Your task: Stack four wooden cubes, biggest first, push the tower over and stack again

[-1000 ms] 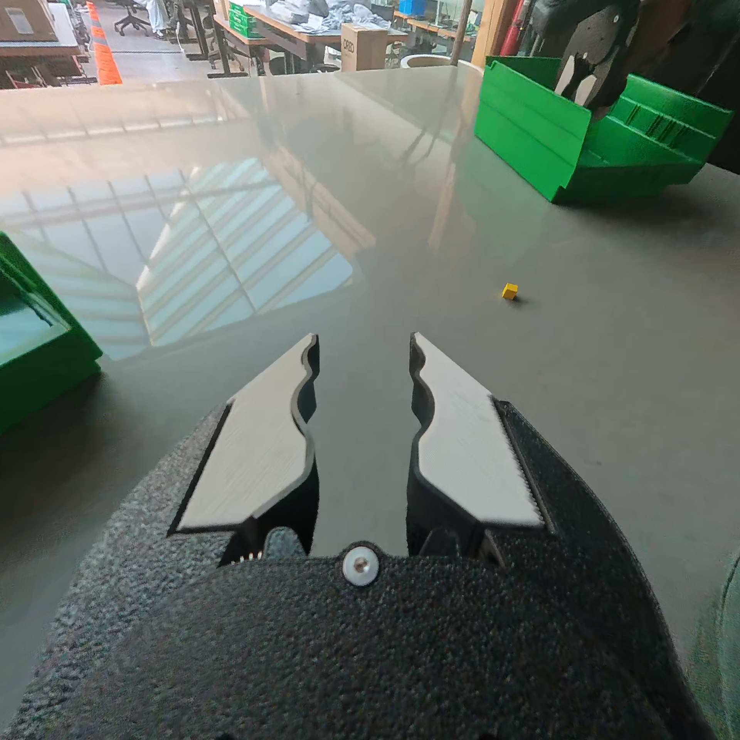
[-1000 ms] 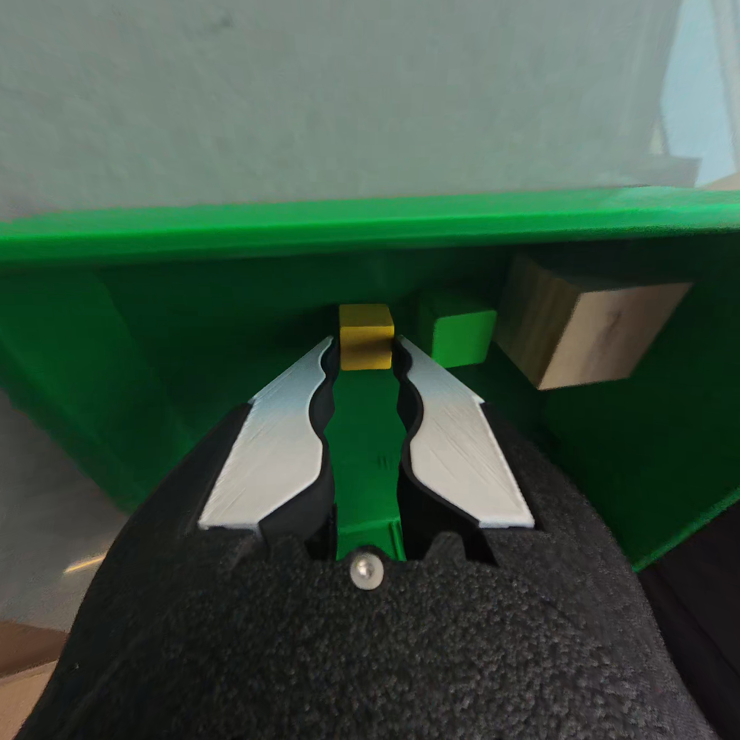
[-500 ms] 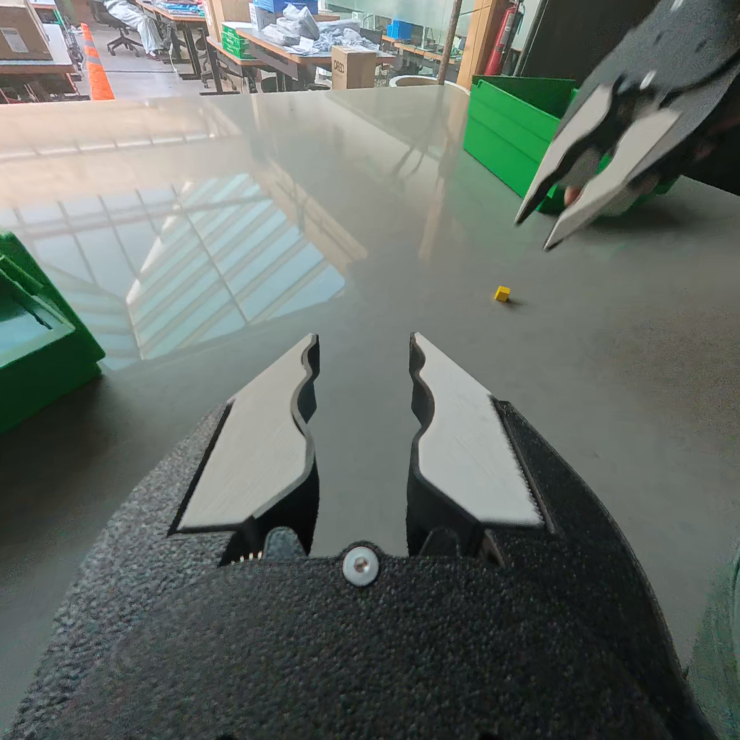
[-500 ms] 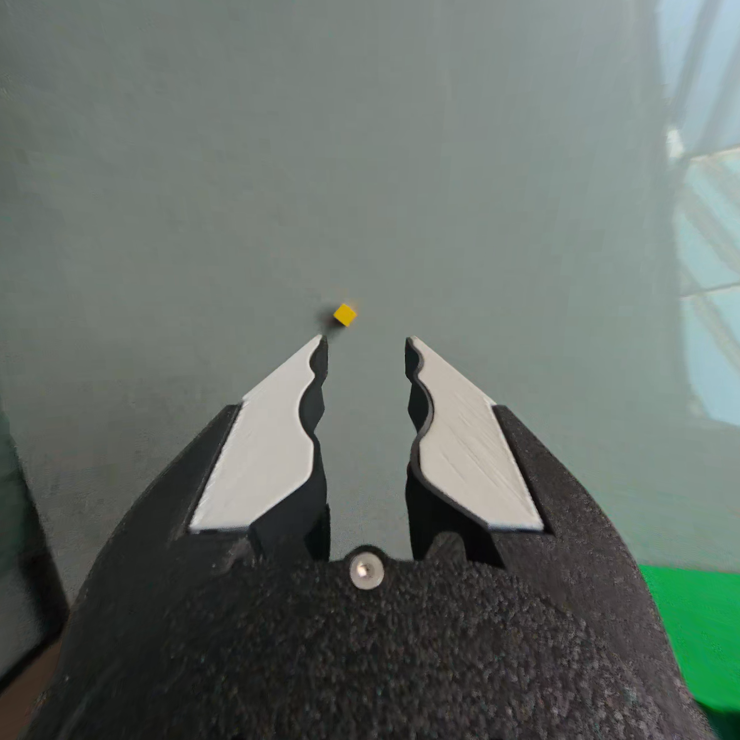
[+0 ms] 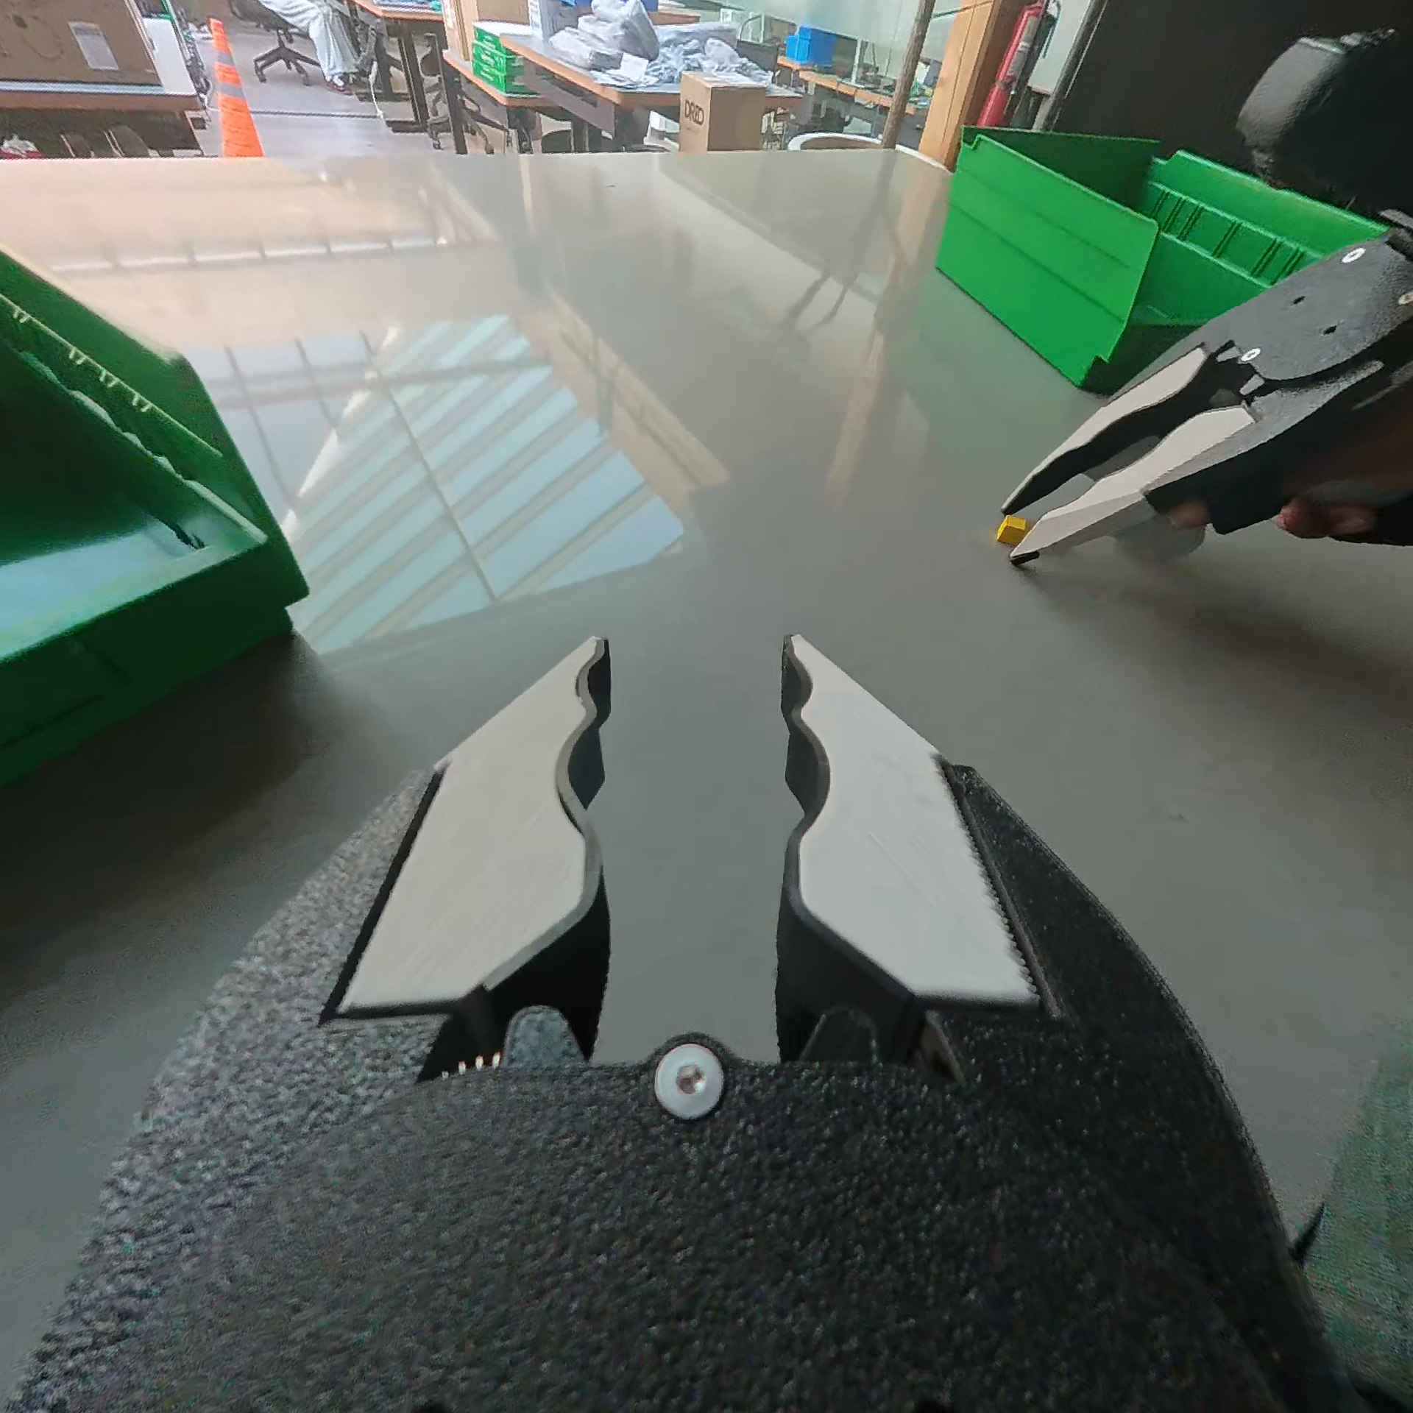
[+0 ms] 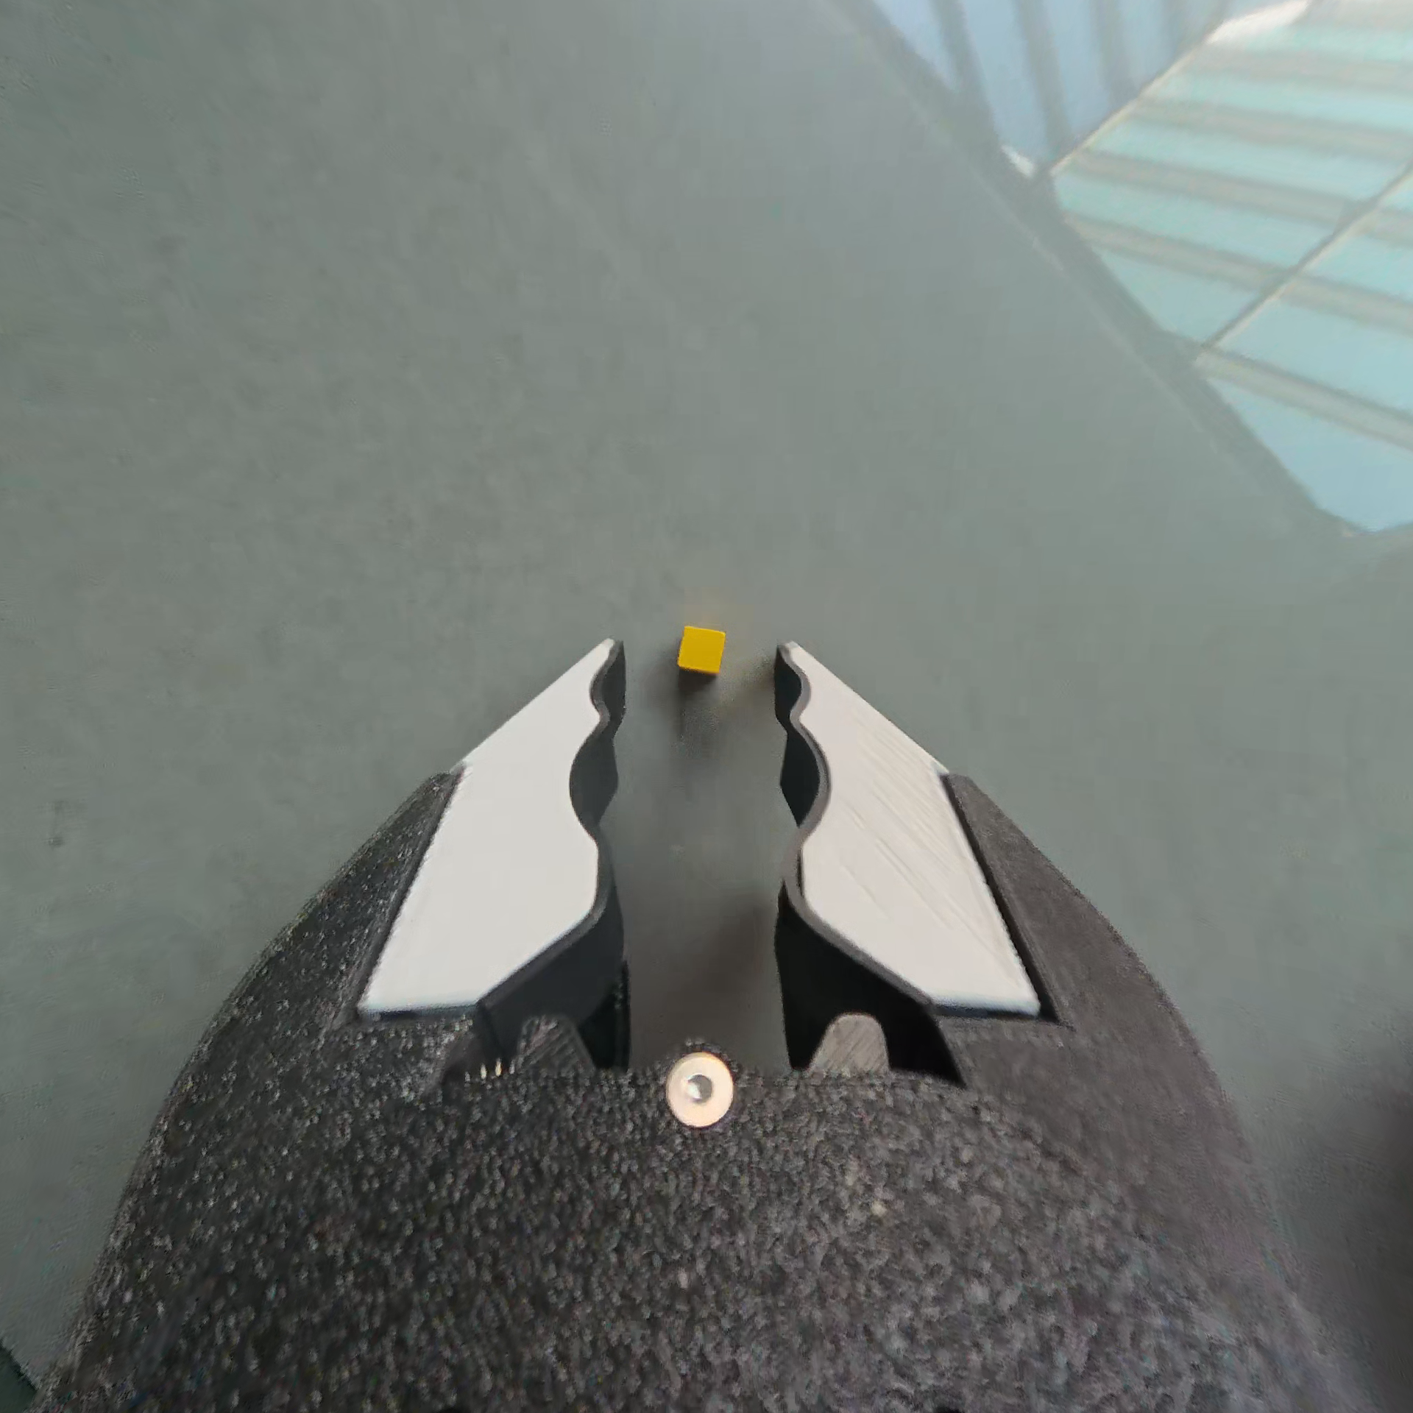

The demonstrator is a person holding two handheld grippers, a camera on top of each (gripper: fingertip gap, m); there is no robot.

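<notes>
Left wrist view. My left gripper (image 5: 694,657) sits low over the glossy grey table (image 5: 688,321) with its two white-faced fingers spread apart; only bare tabletop shows between them, and they hold nothing. A green plastic bin (image 5: 115,520) stands on the table to my left, near the fingers but apart from them. A second green plastic bin with a ribbed inner wall (image 5: 1070,252) stands farther off on the right side of the table. In front of that bin, my right gripper (image 5: 1013,527) reaches in from the right edge, tilted down, with the tip of its nearer finger at or just above the table surface; contact cannot be confirmed. Its fingers are parted. The small yellow cube (image 5: 1011,527) lies on the table at those fingertips, well apart from my left gripper. Work tables, a cardboard box and an orange traffic cone (image 5: 233,99) stand in the room beyond the table.

Right wrist view. My right gripper (image 6: 700,657) points down at the grey table (image 6: 382,382), fingers spread wide and empty. The small yellow cube (image 6: 701,650) rests on the table level with the two fingertips, roughly centred in the gap. A clear margin of table shows on each side of it, so neither finger touches it.
</notes>
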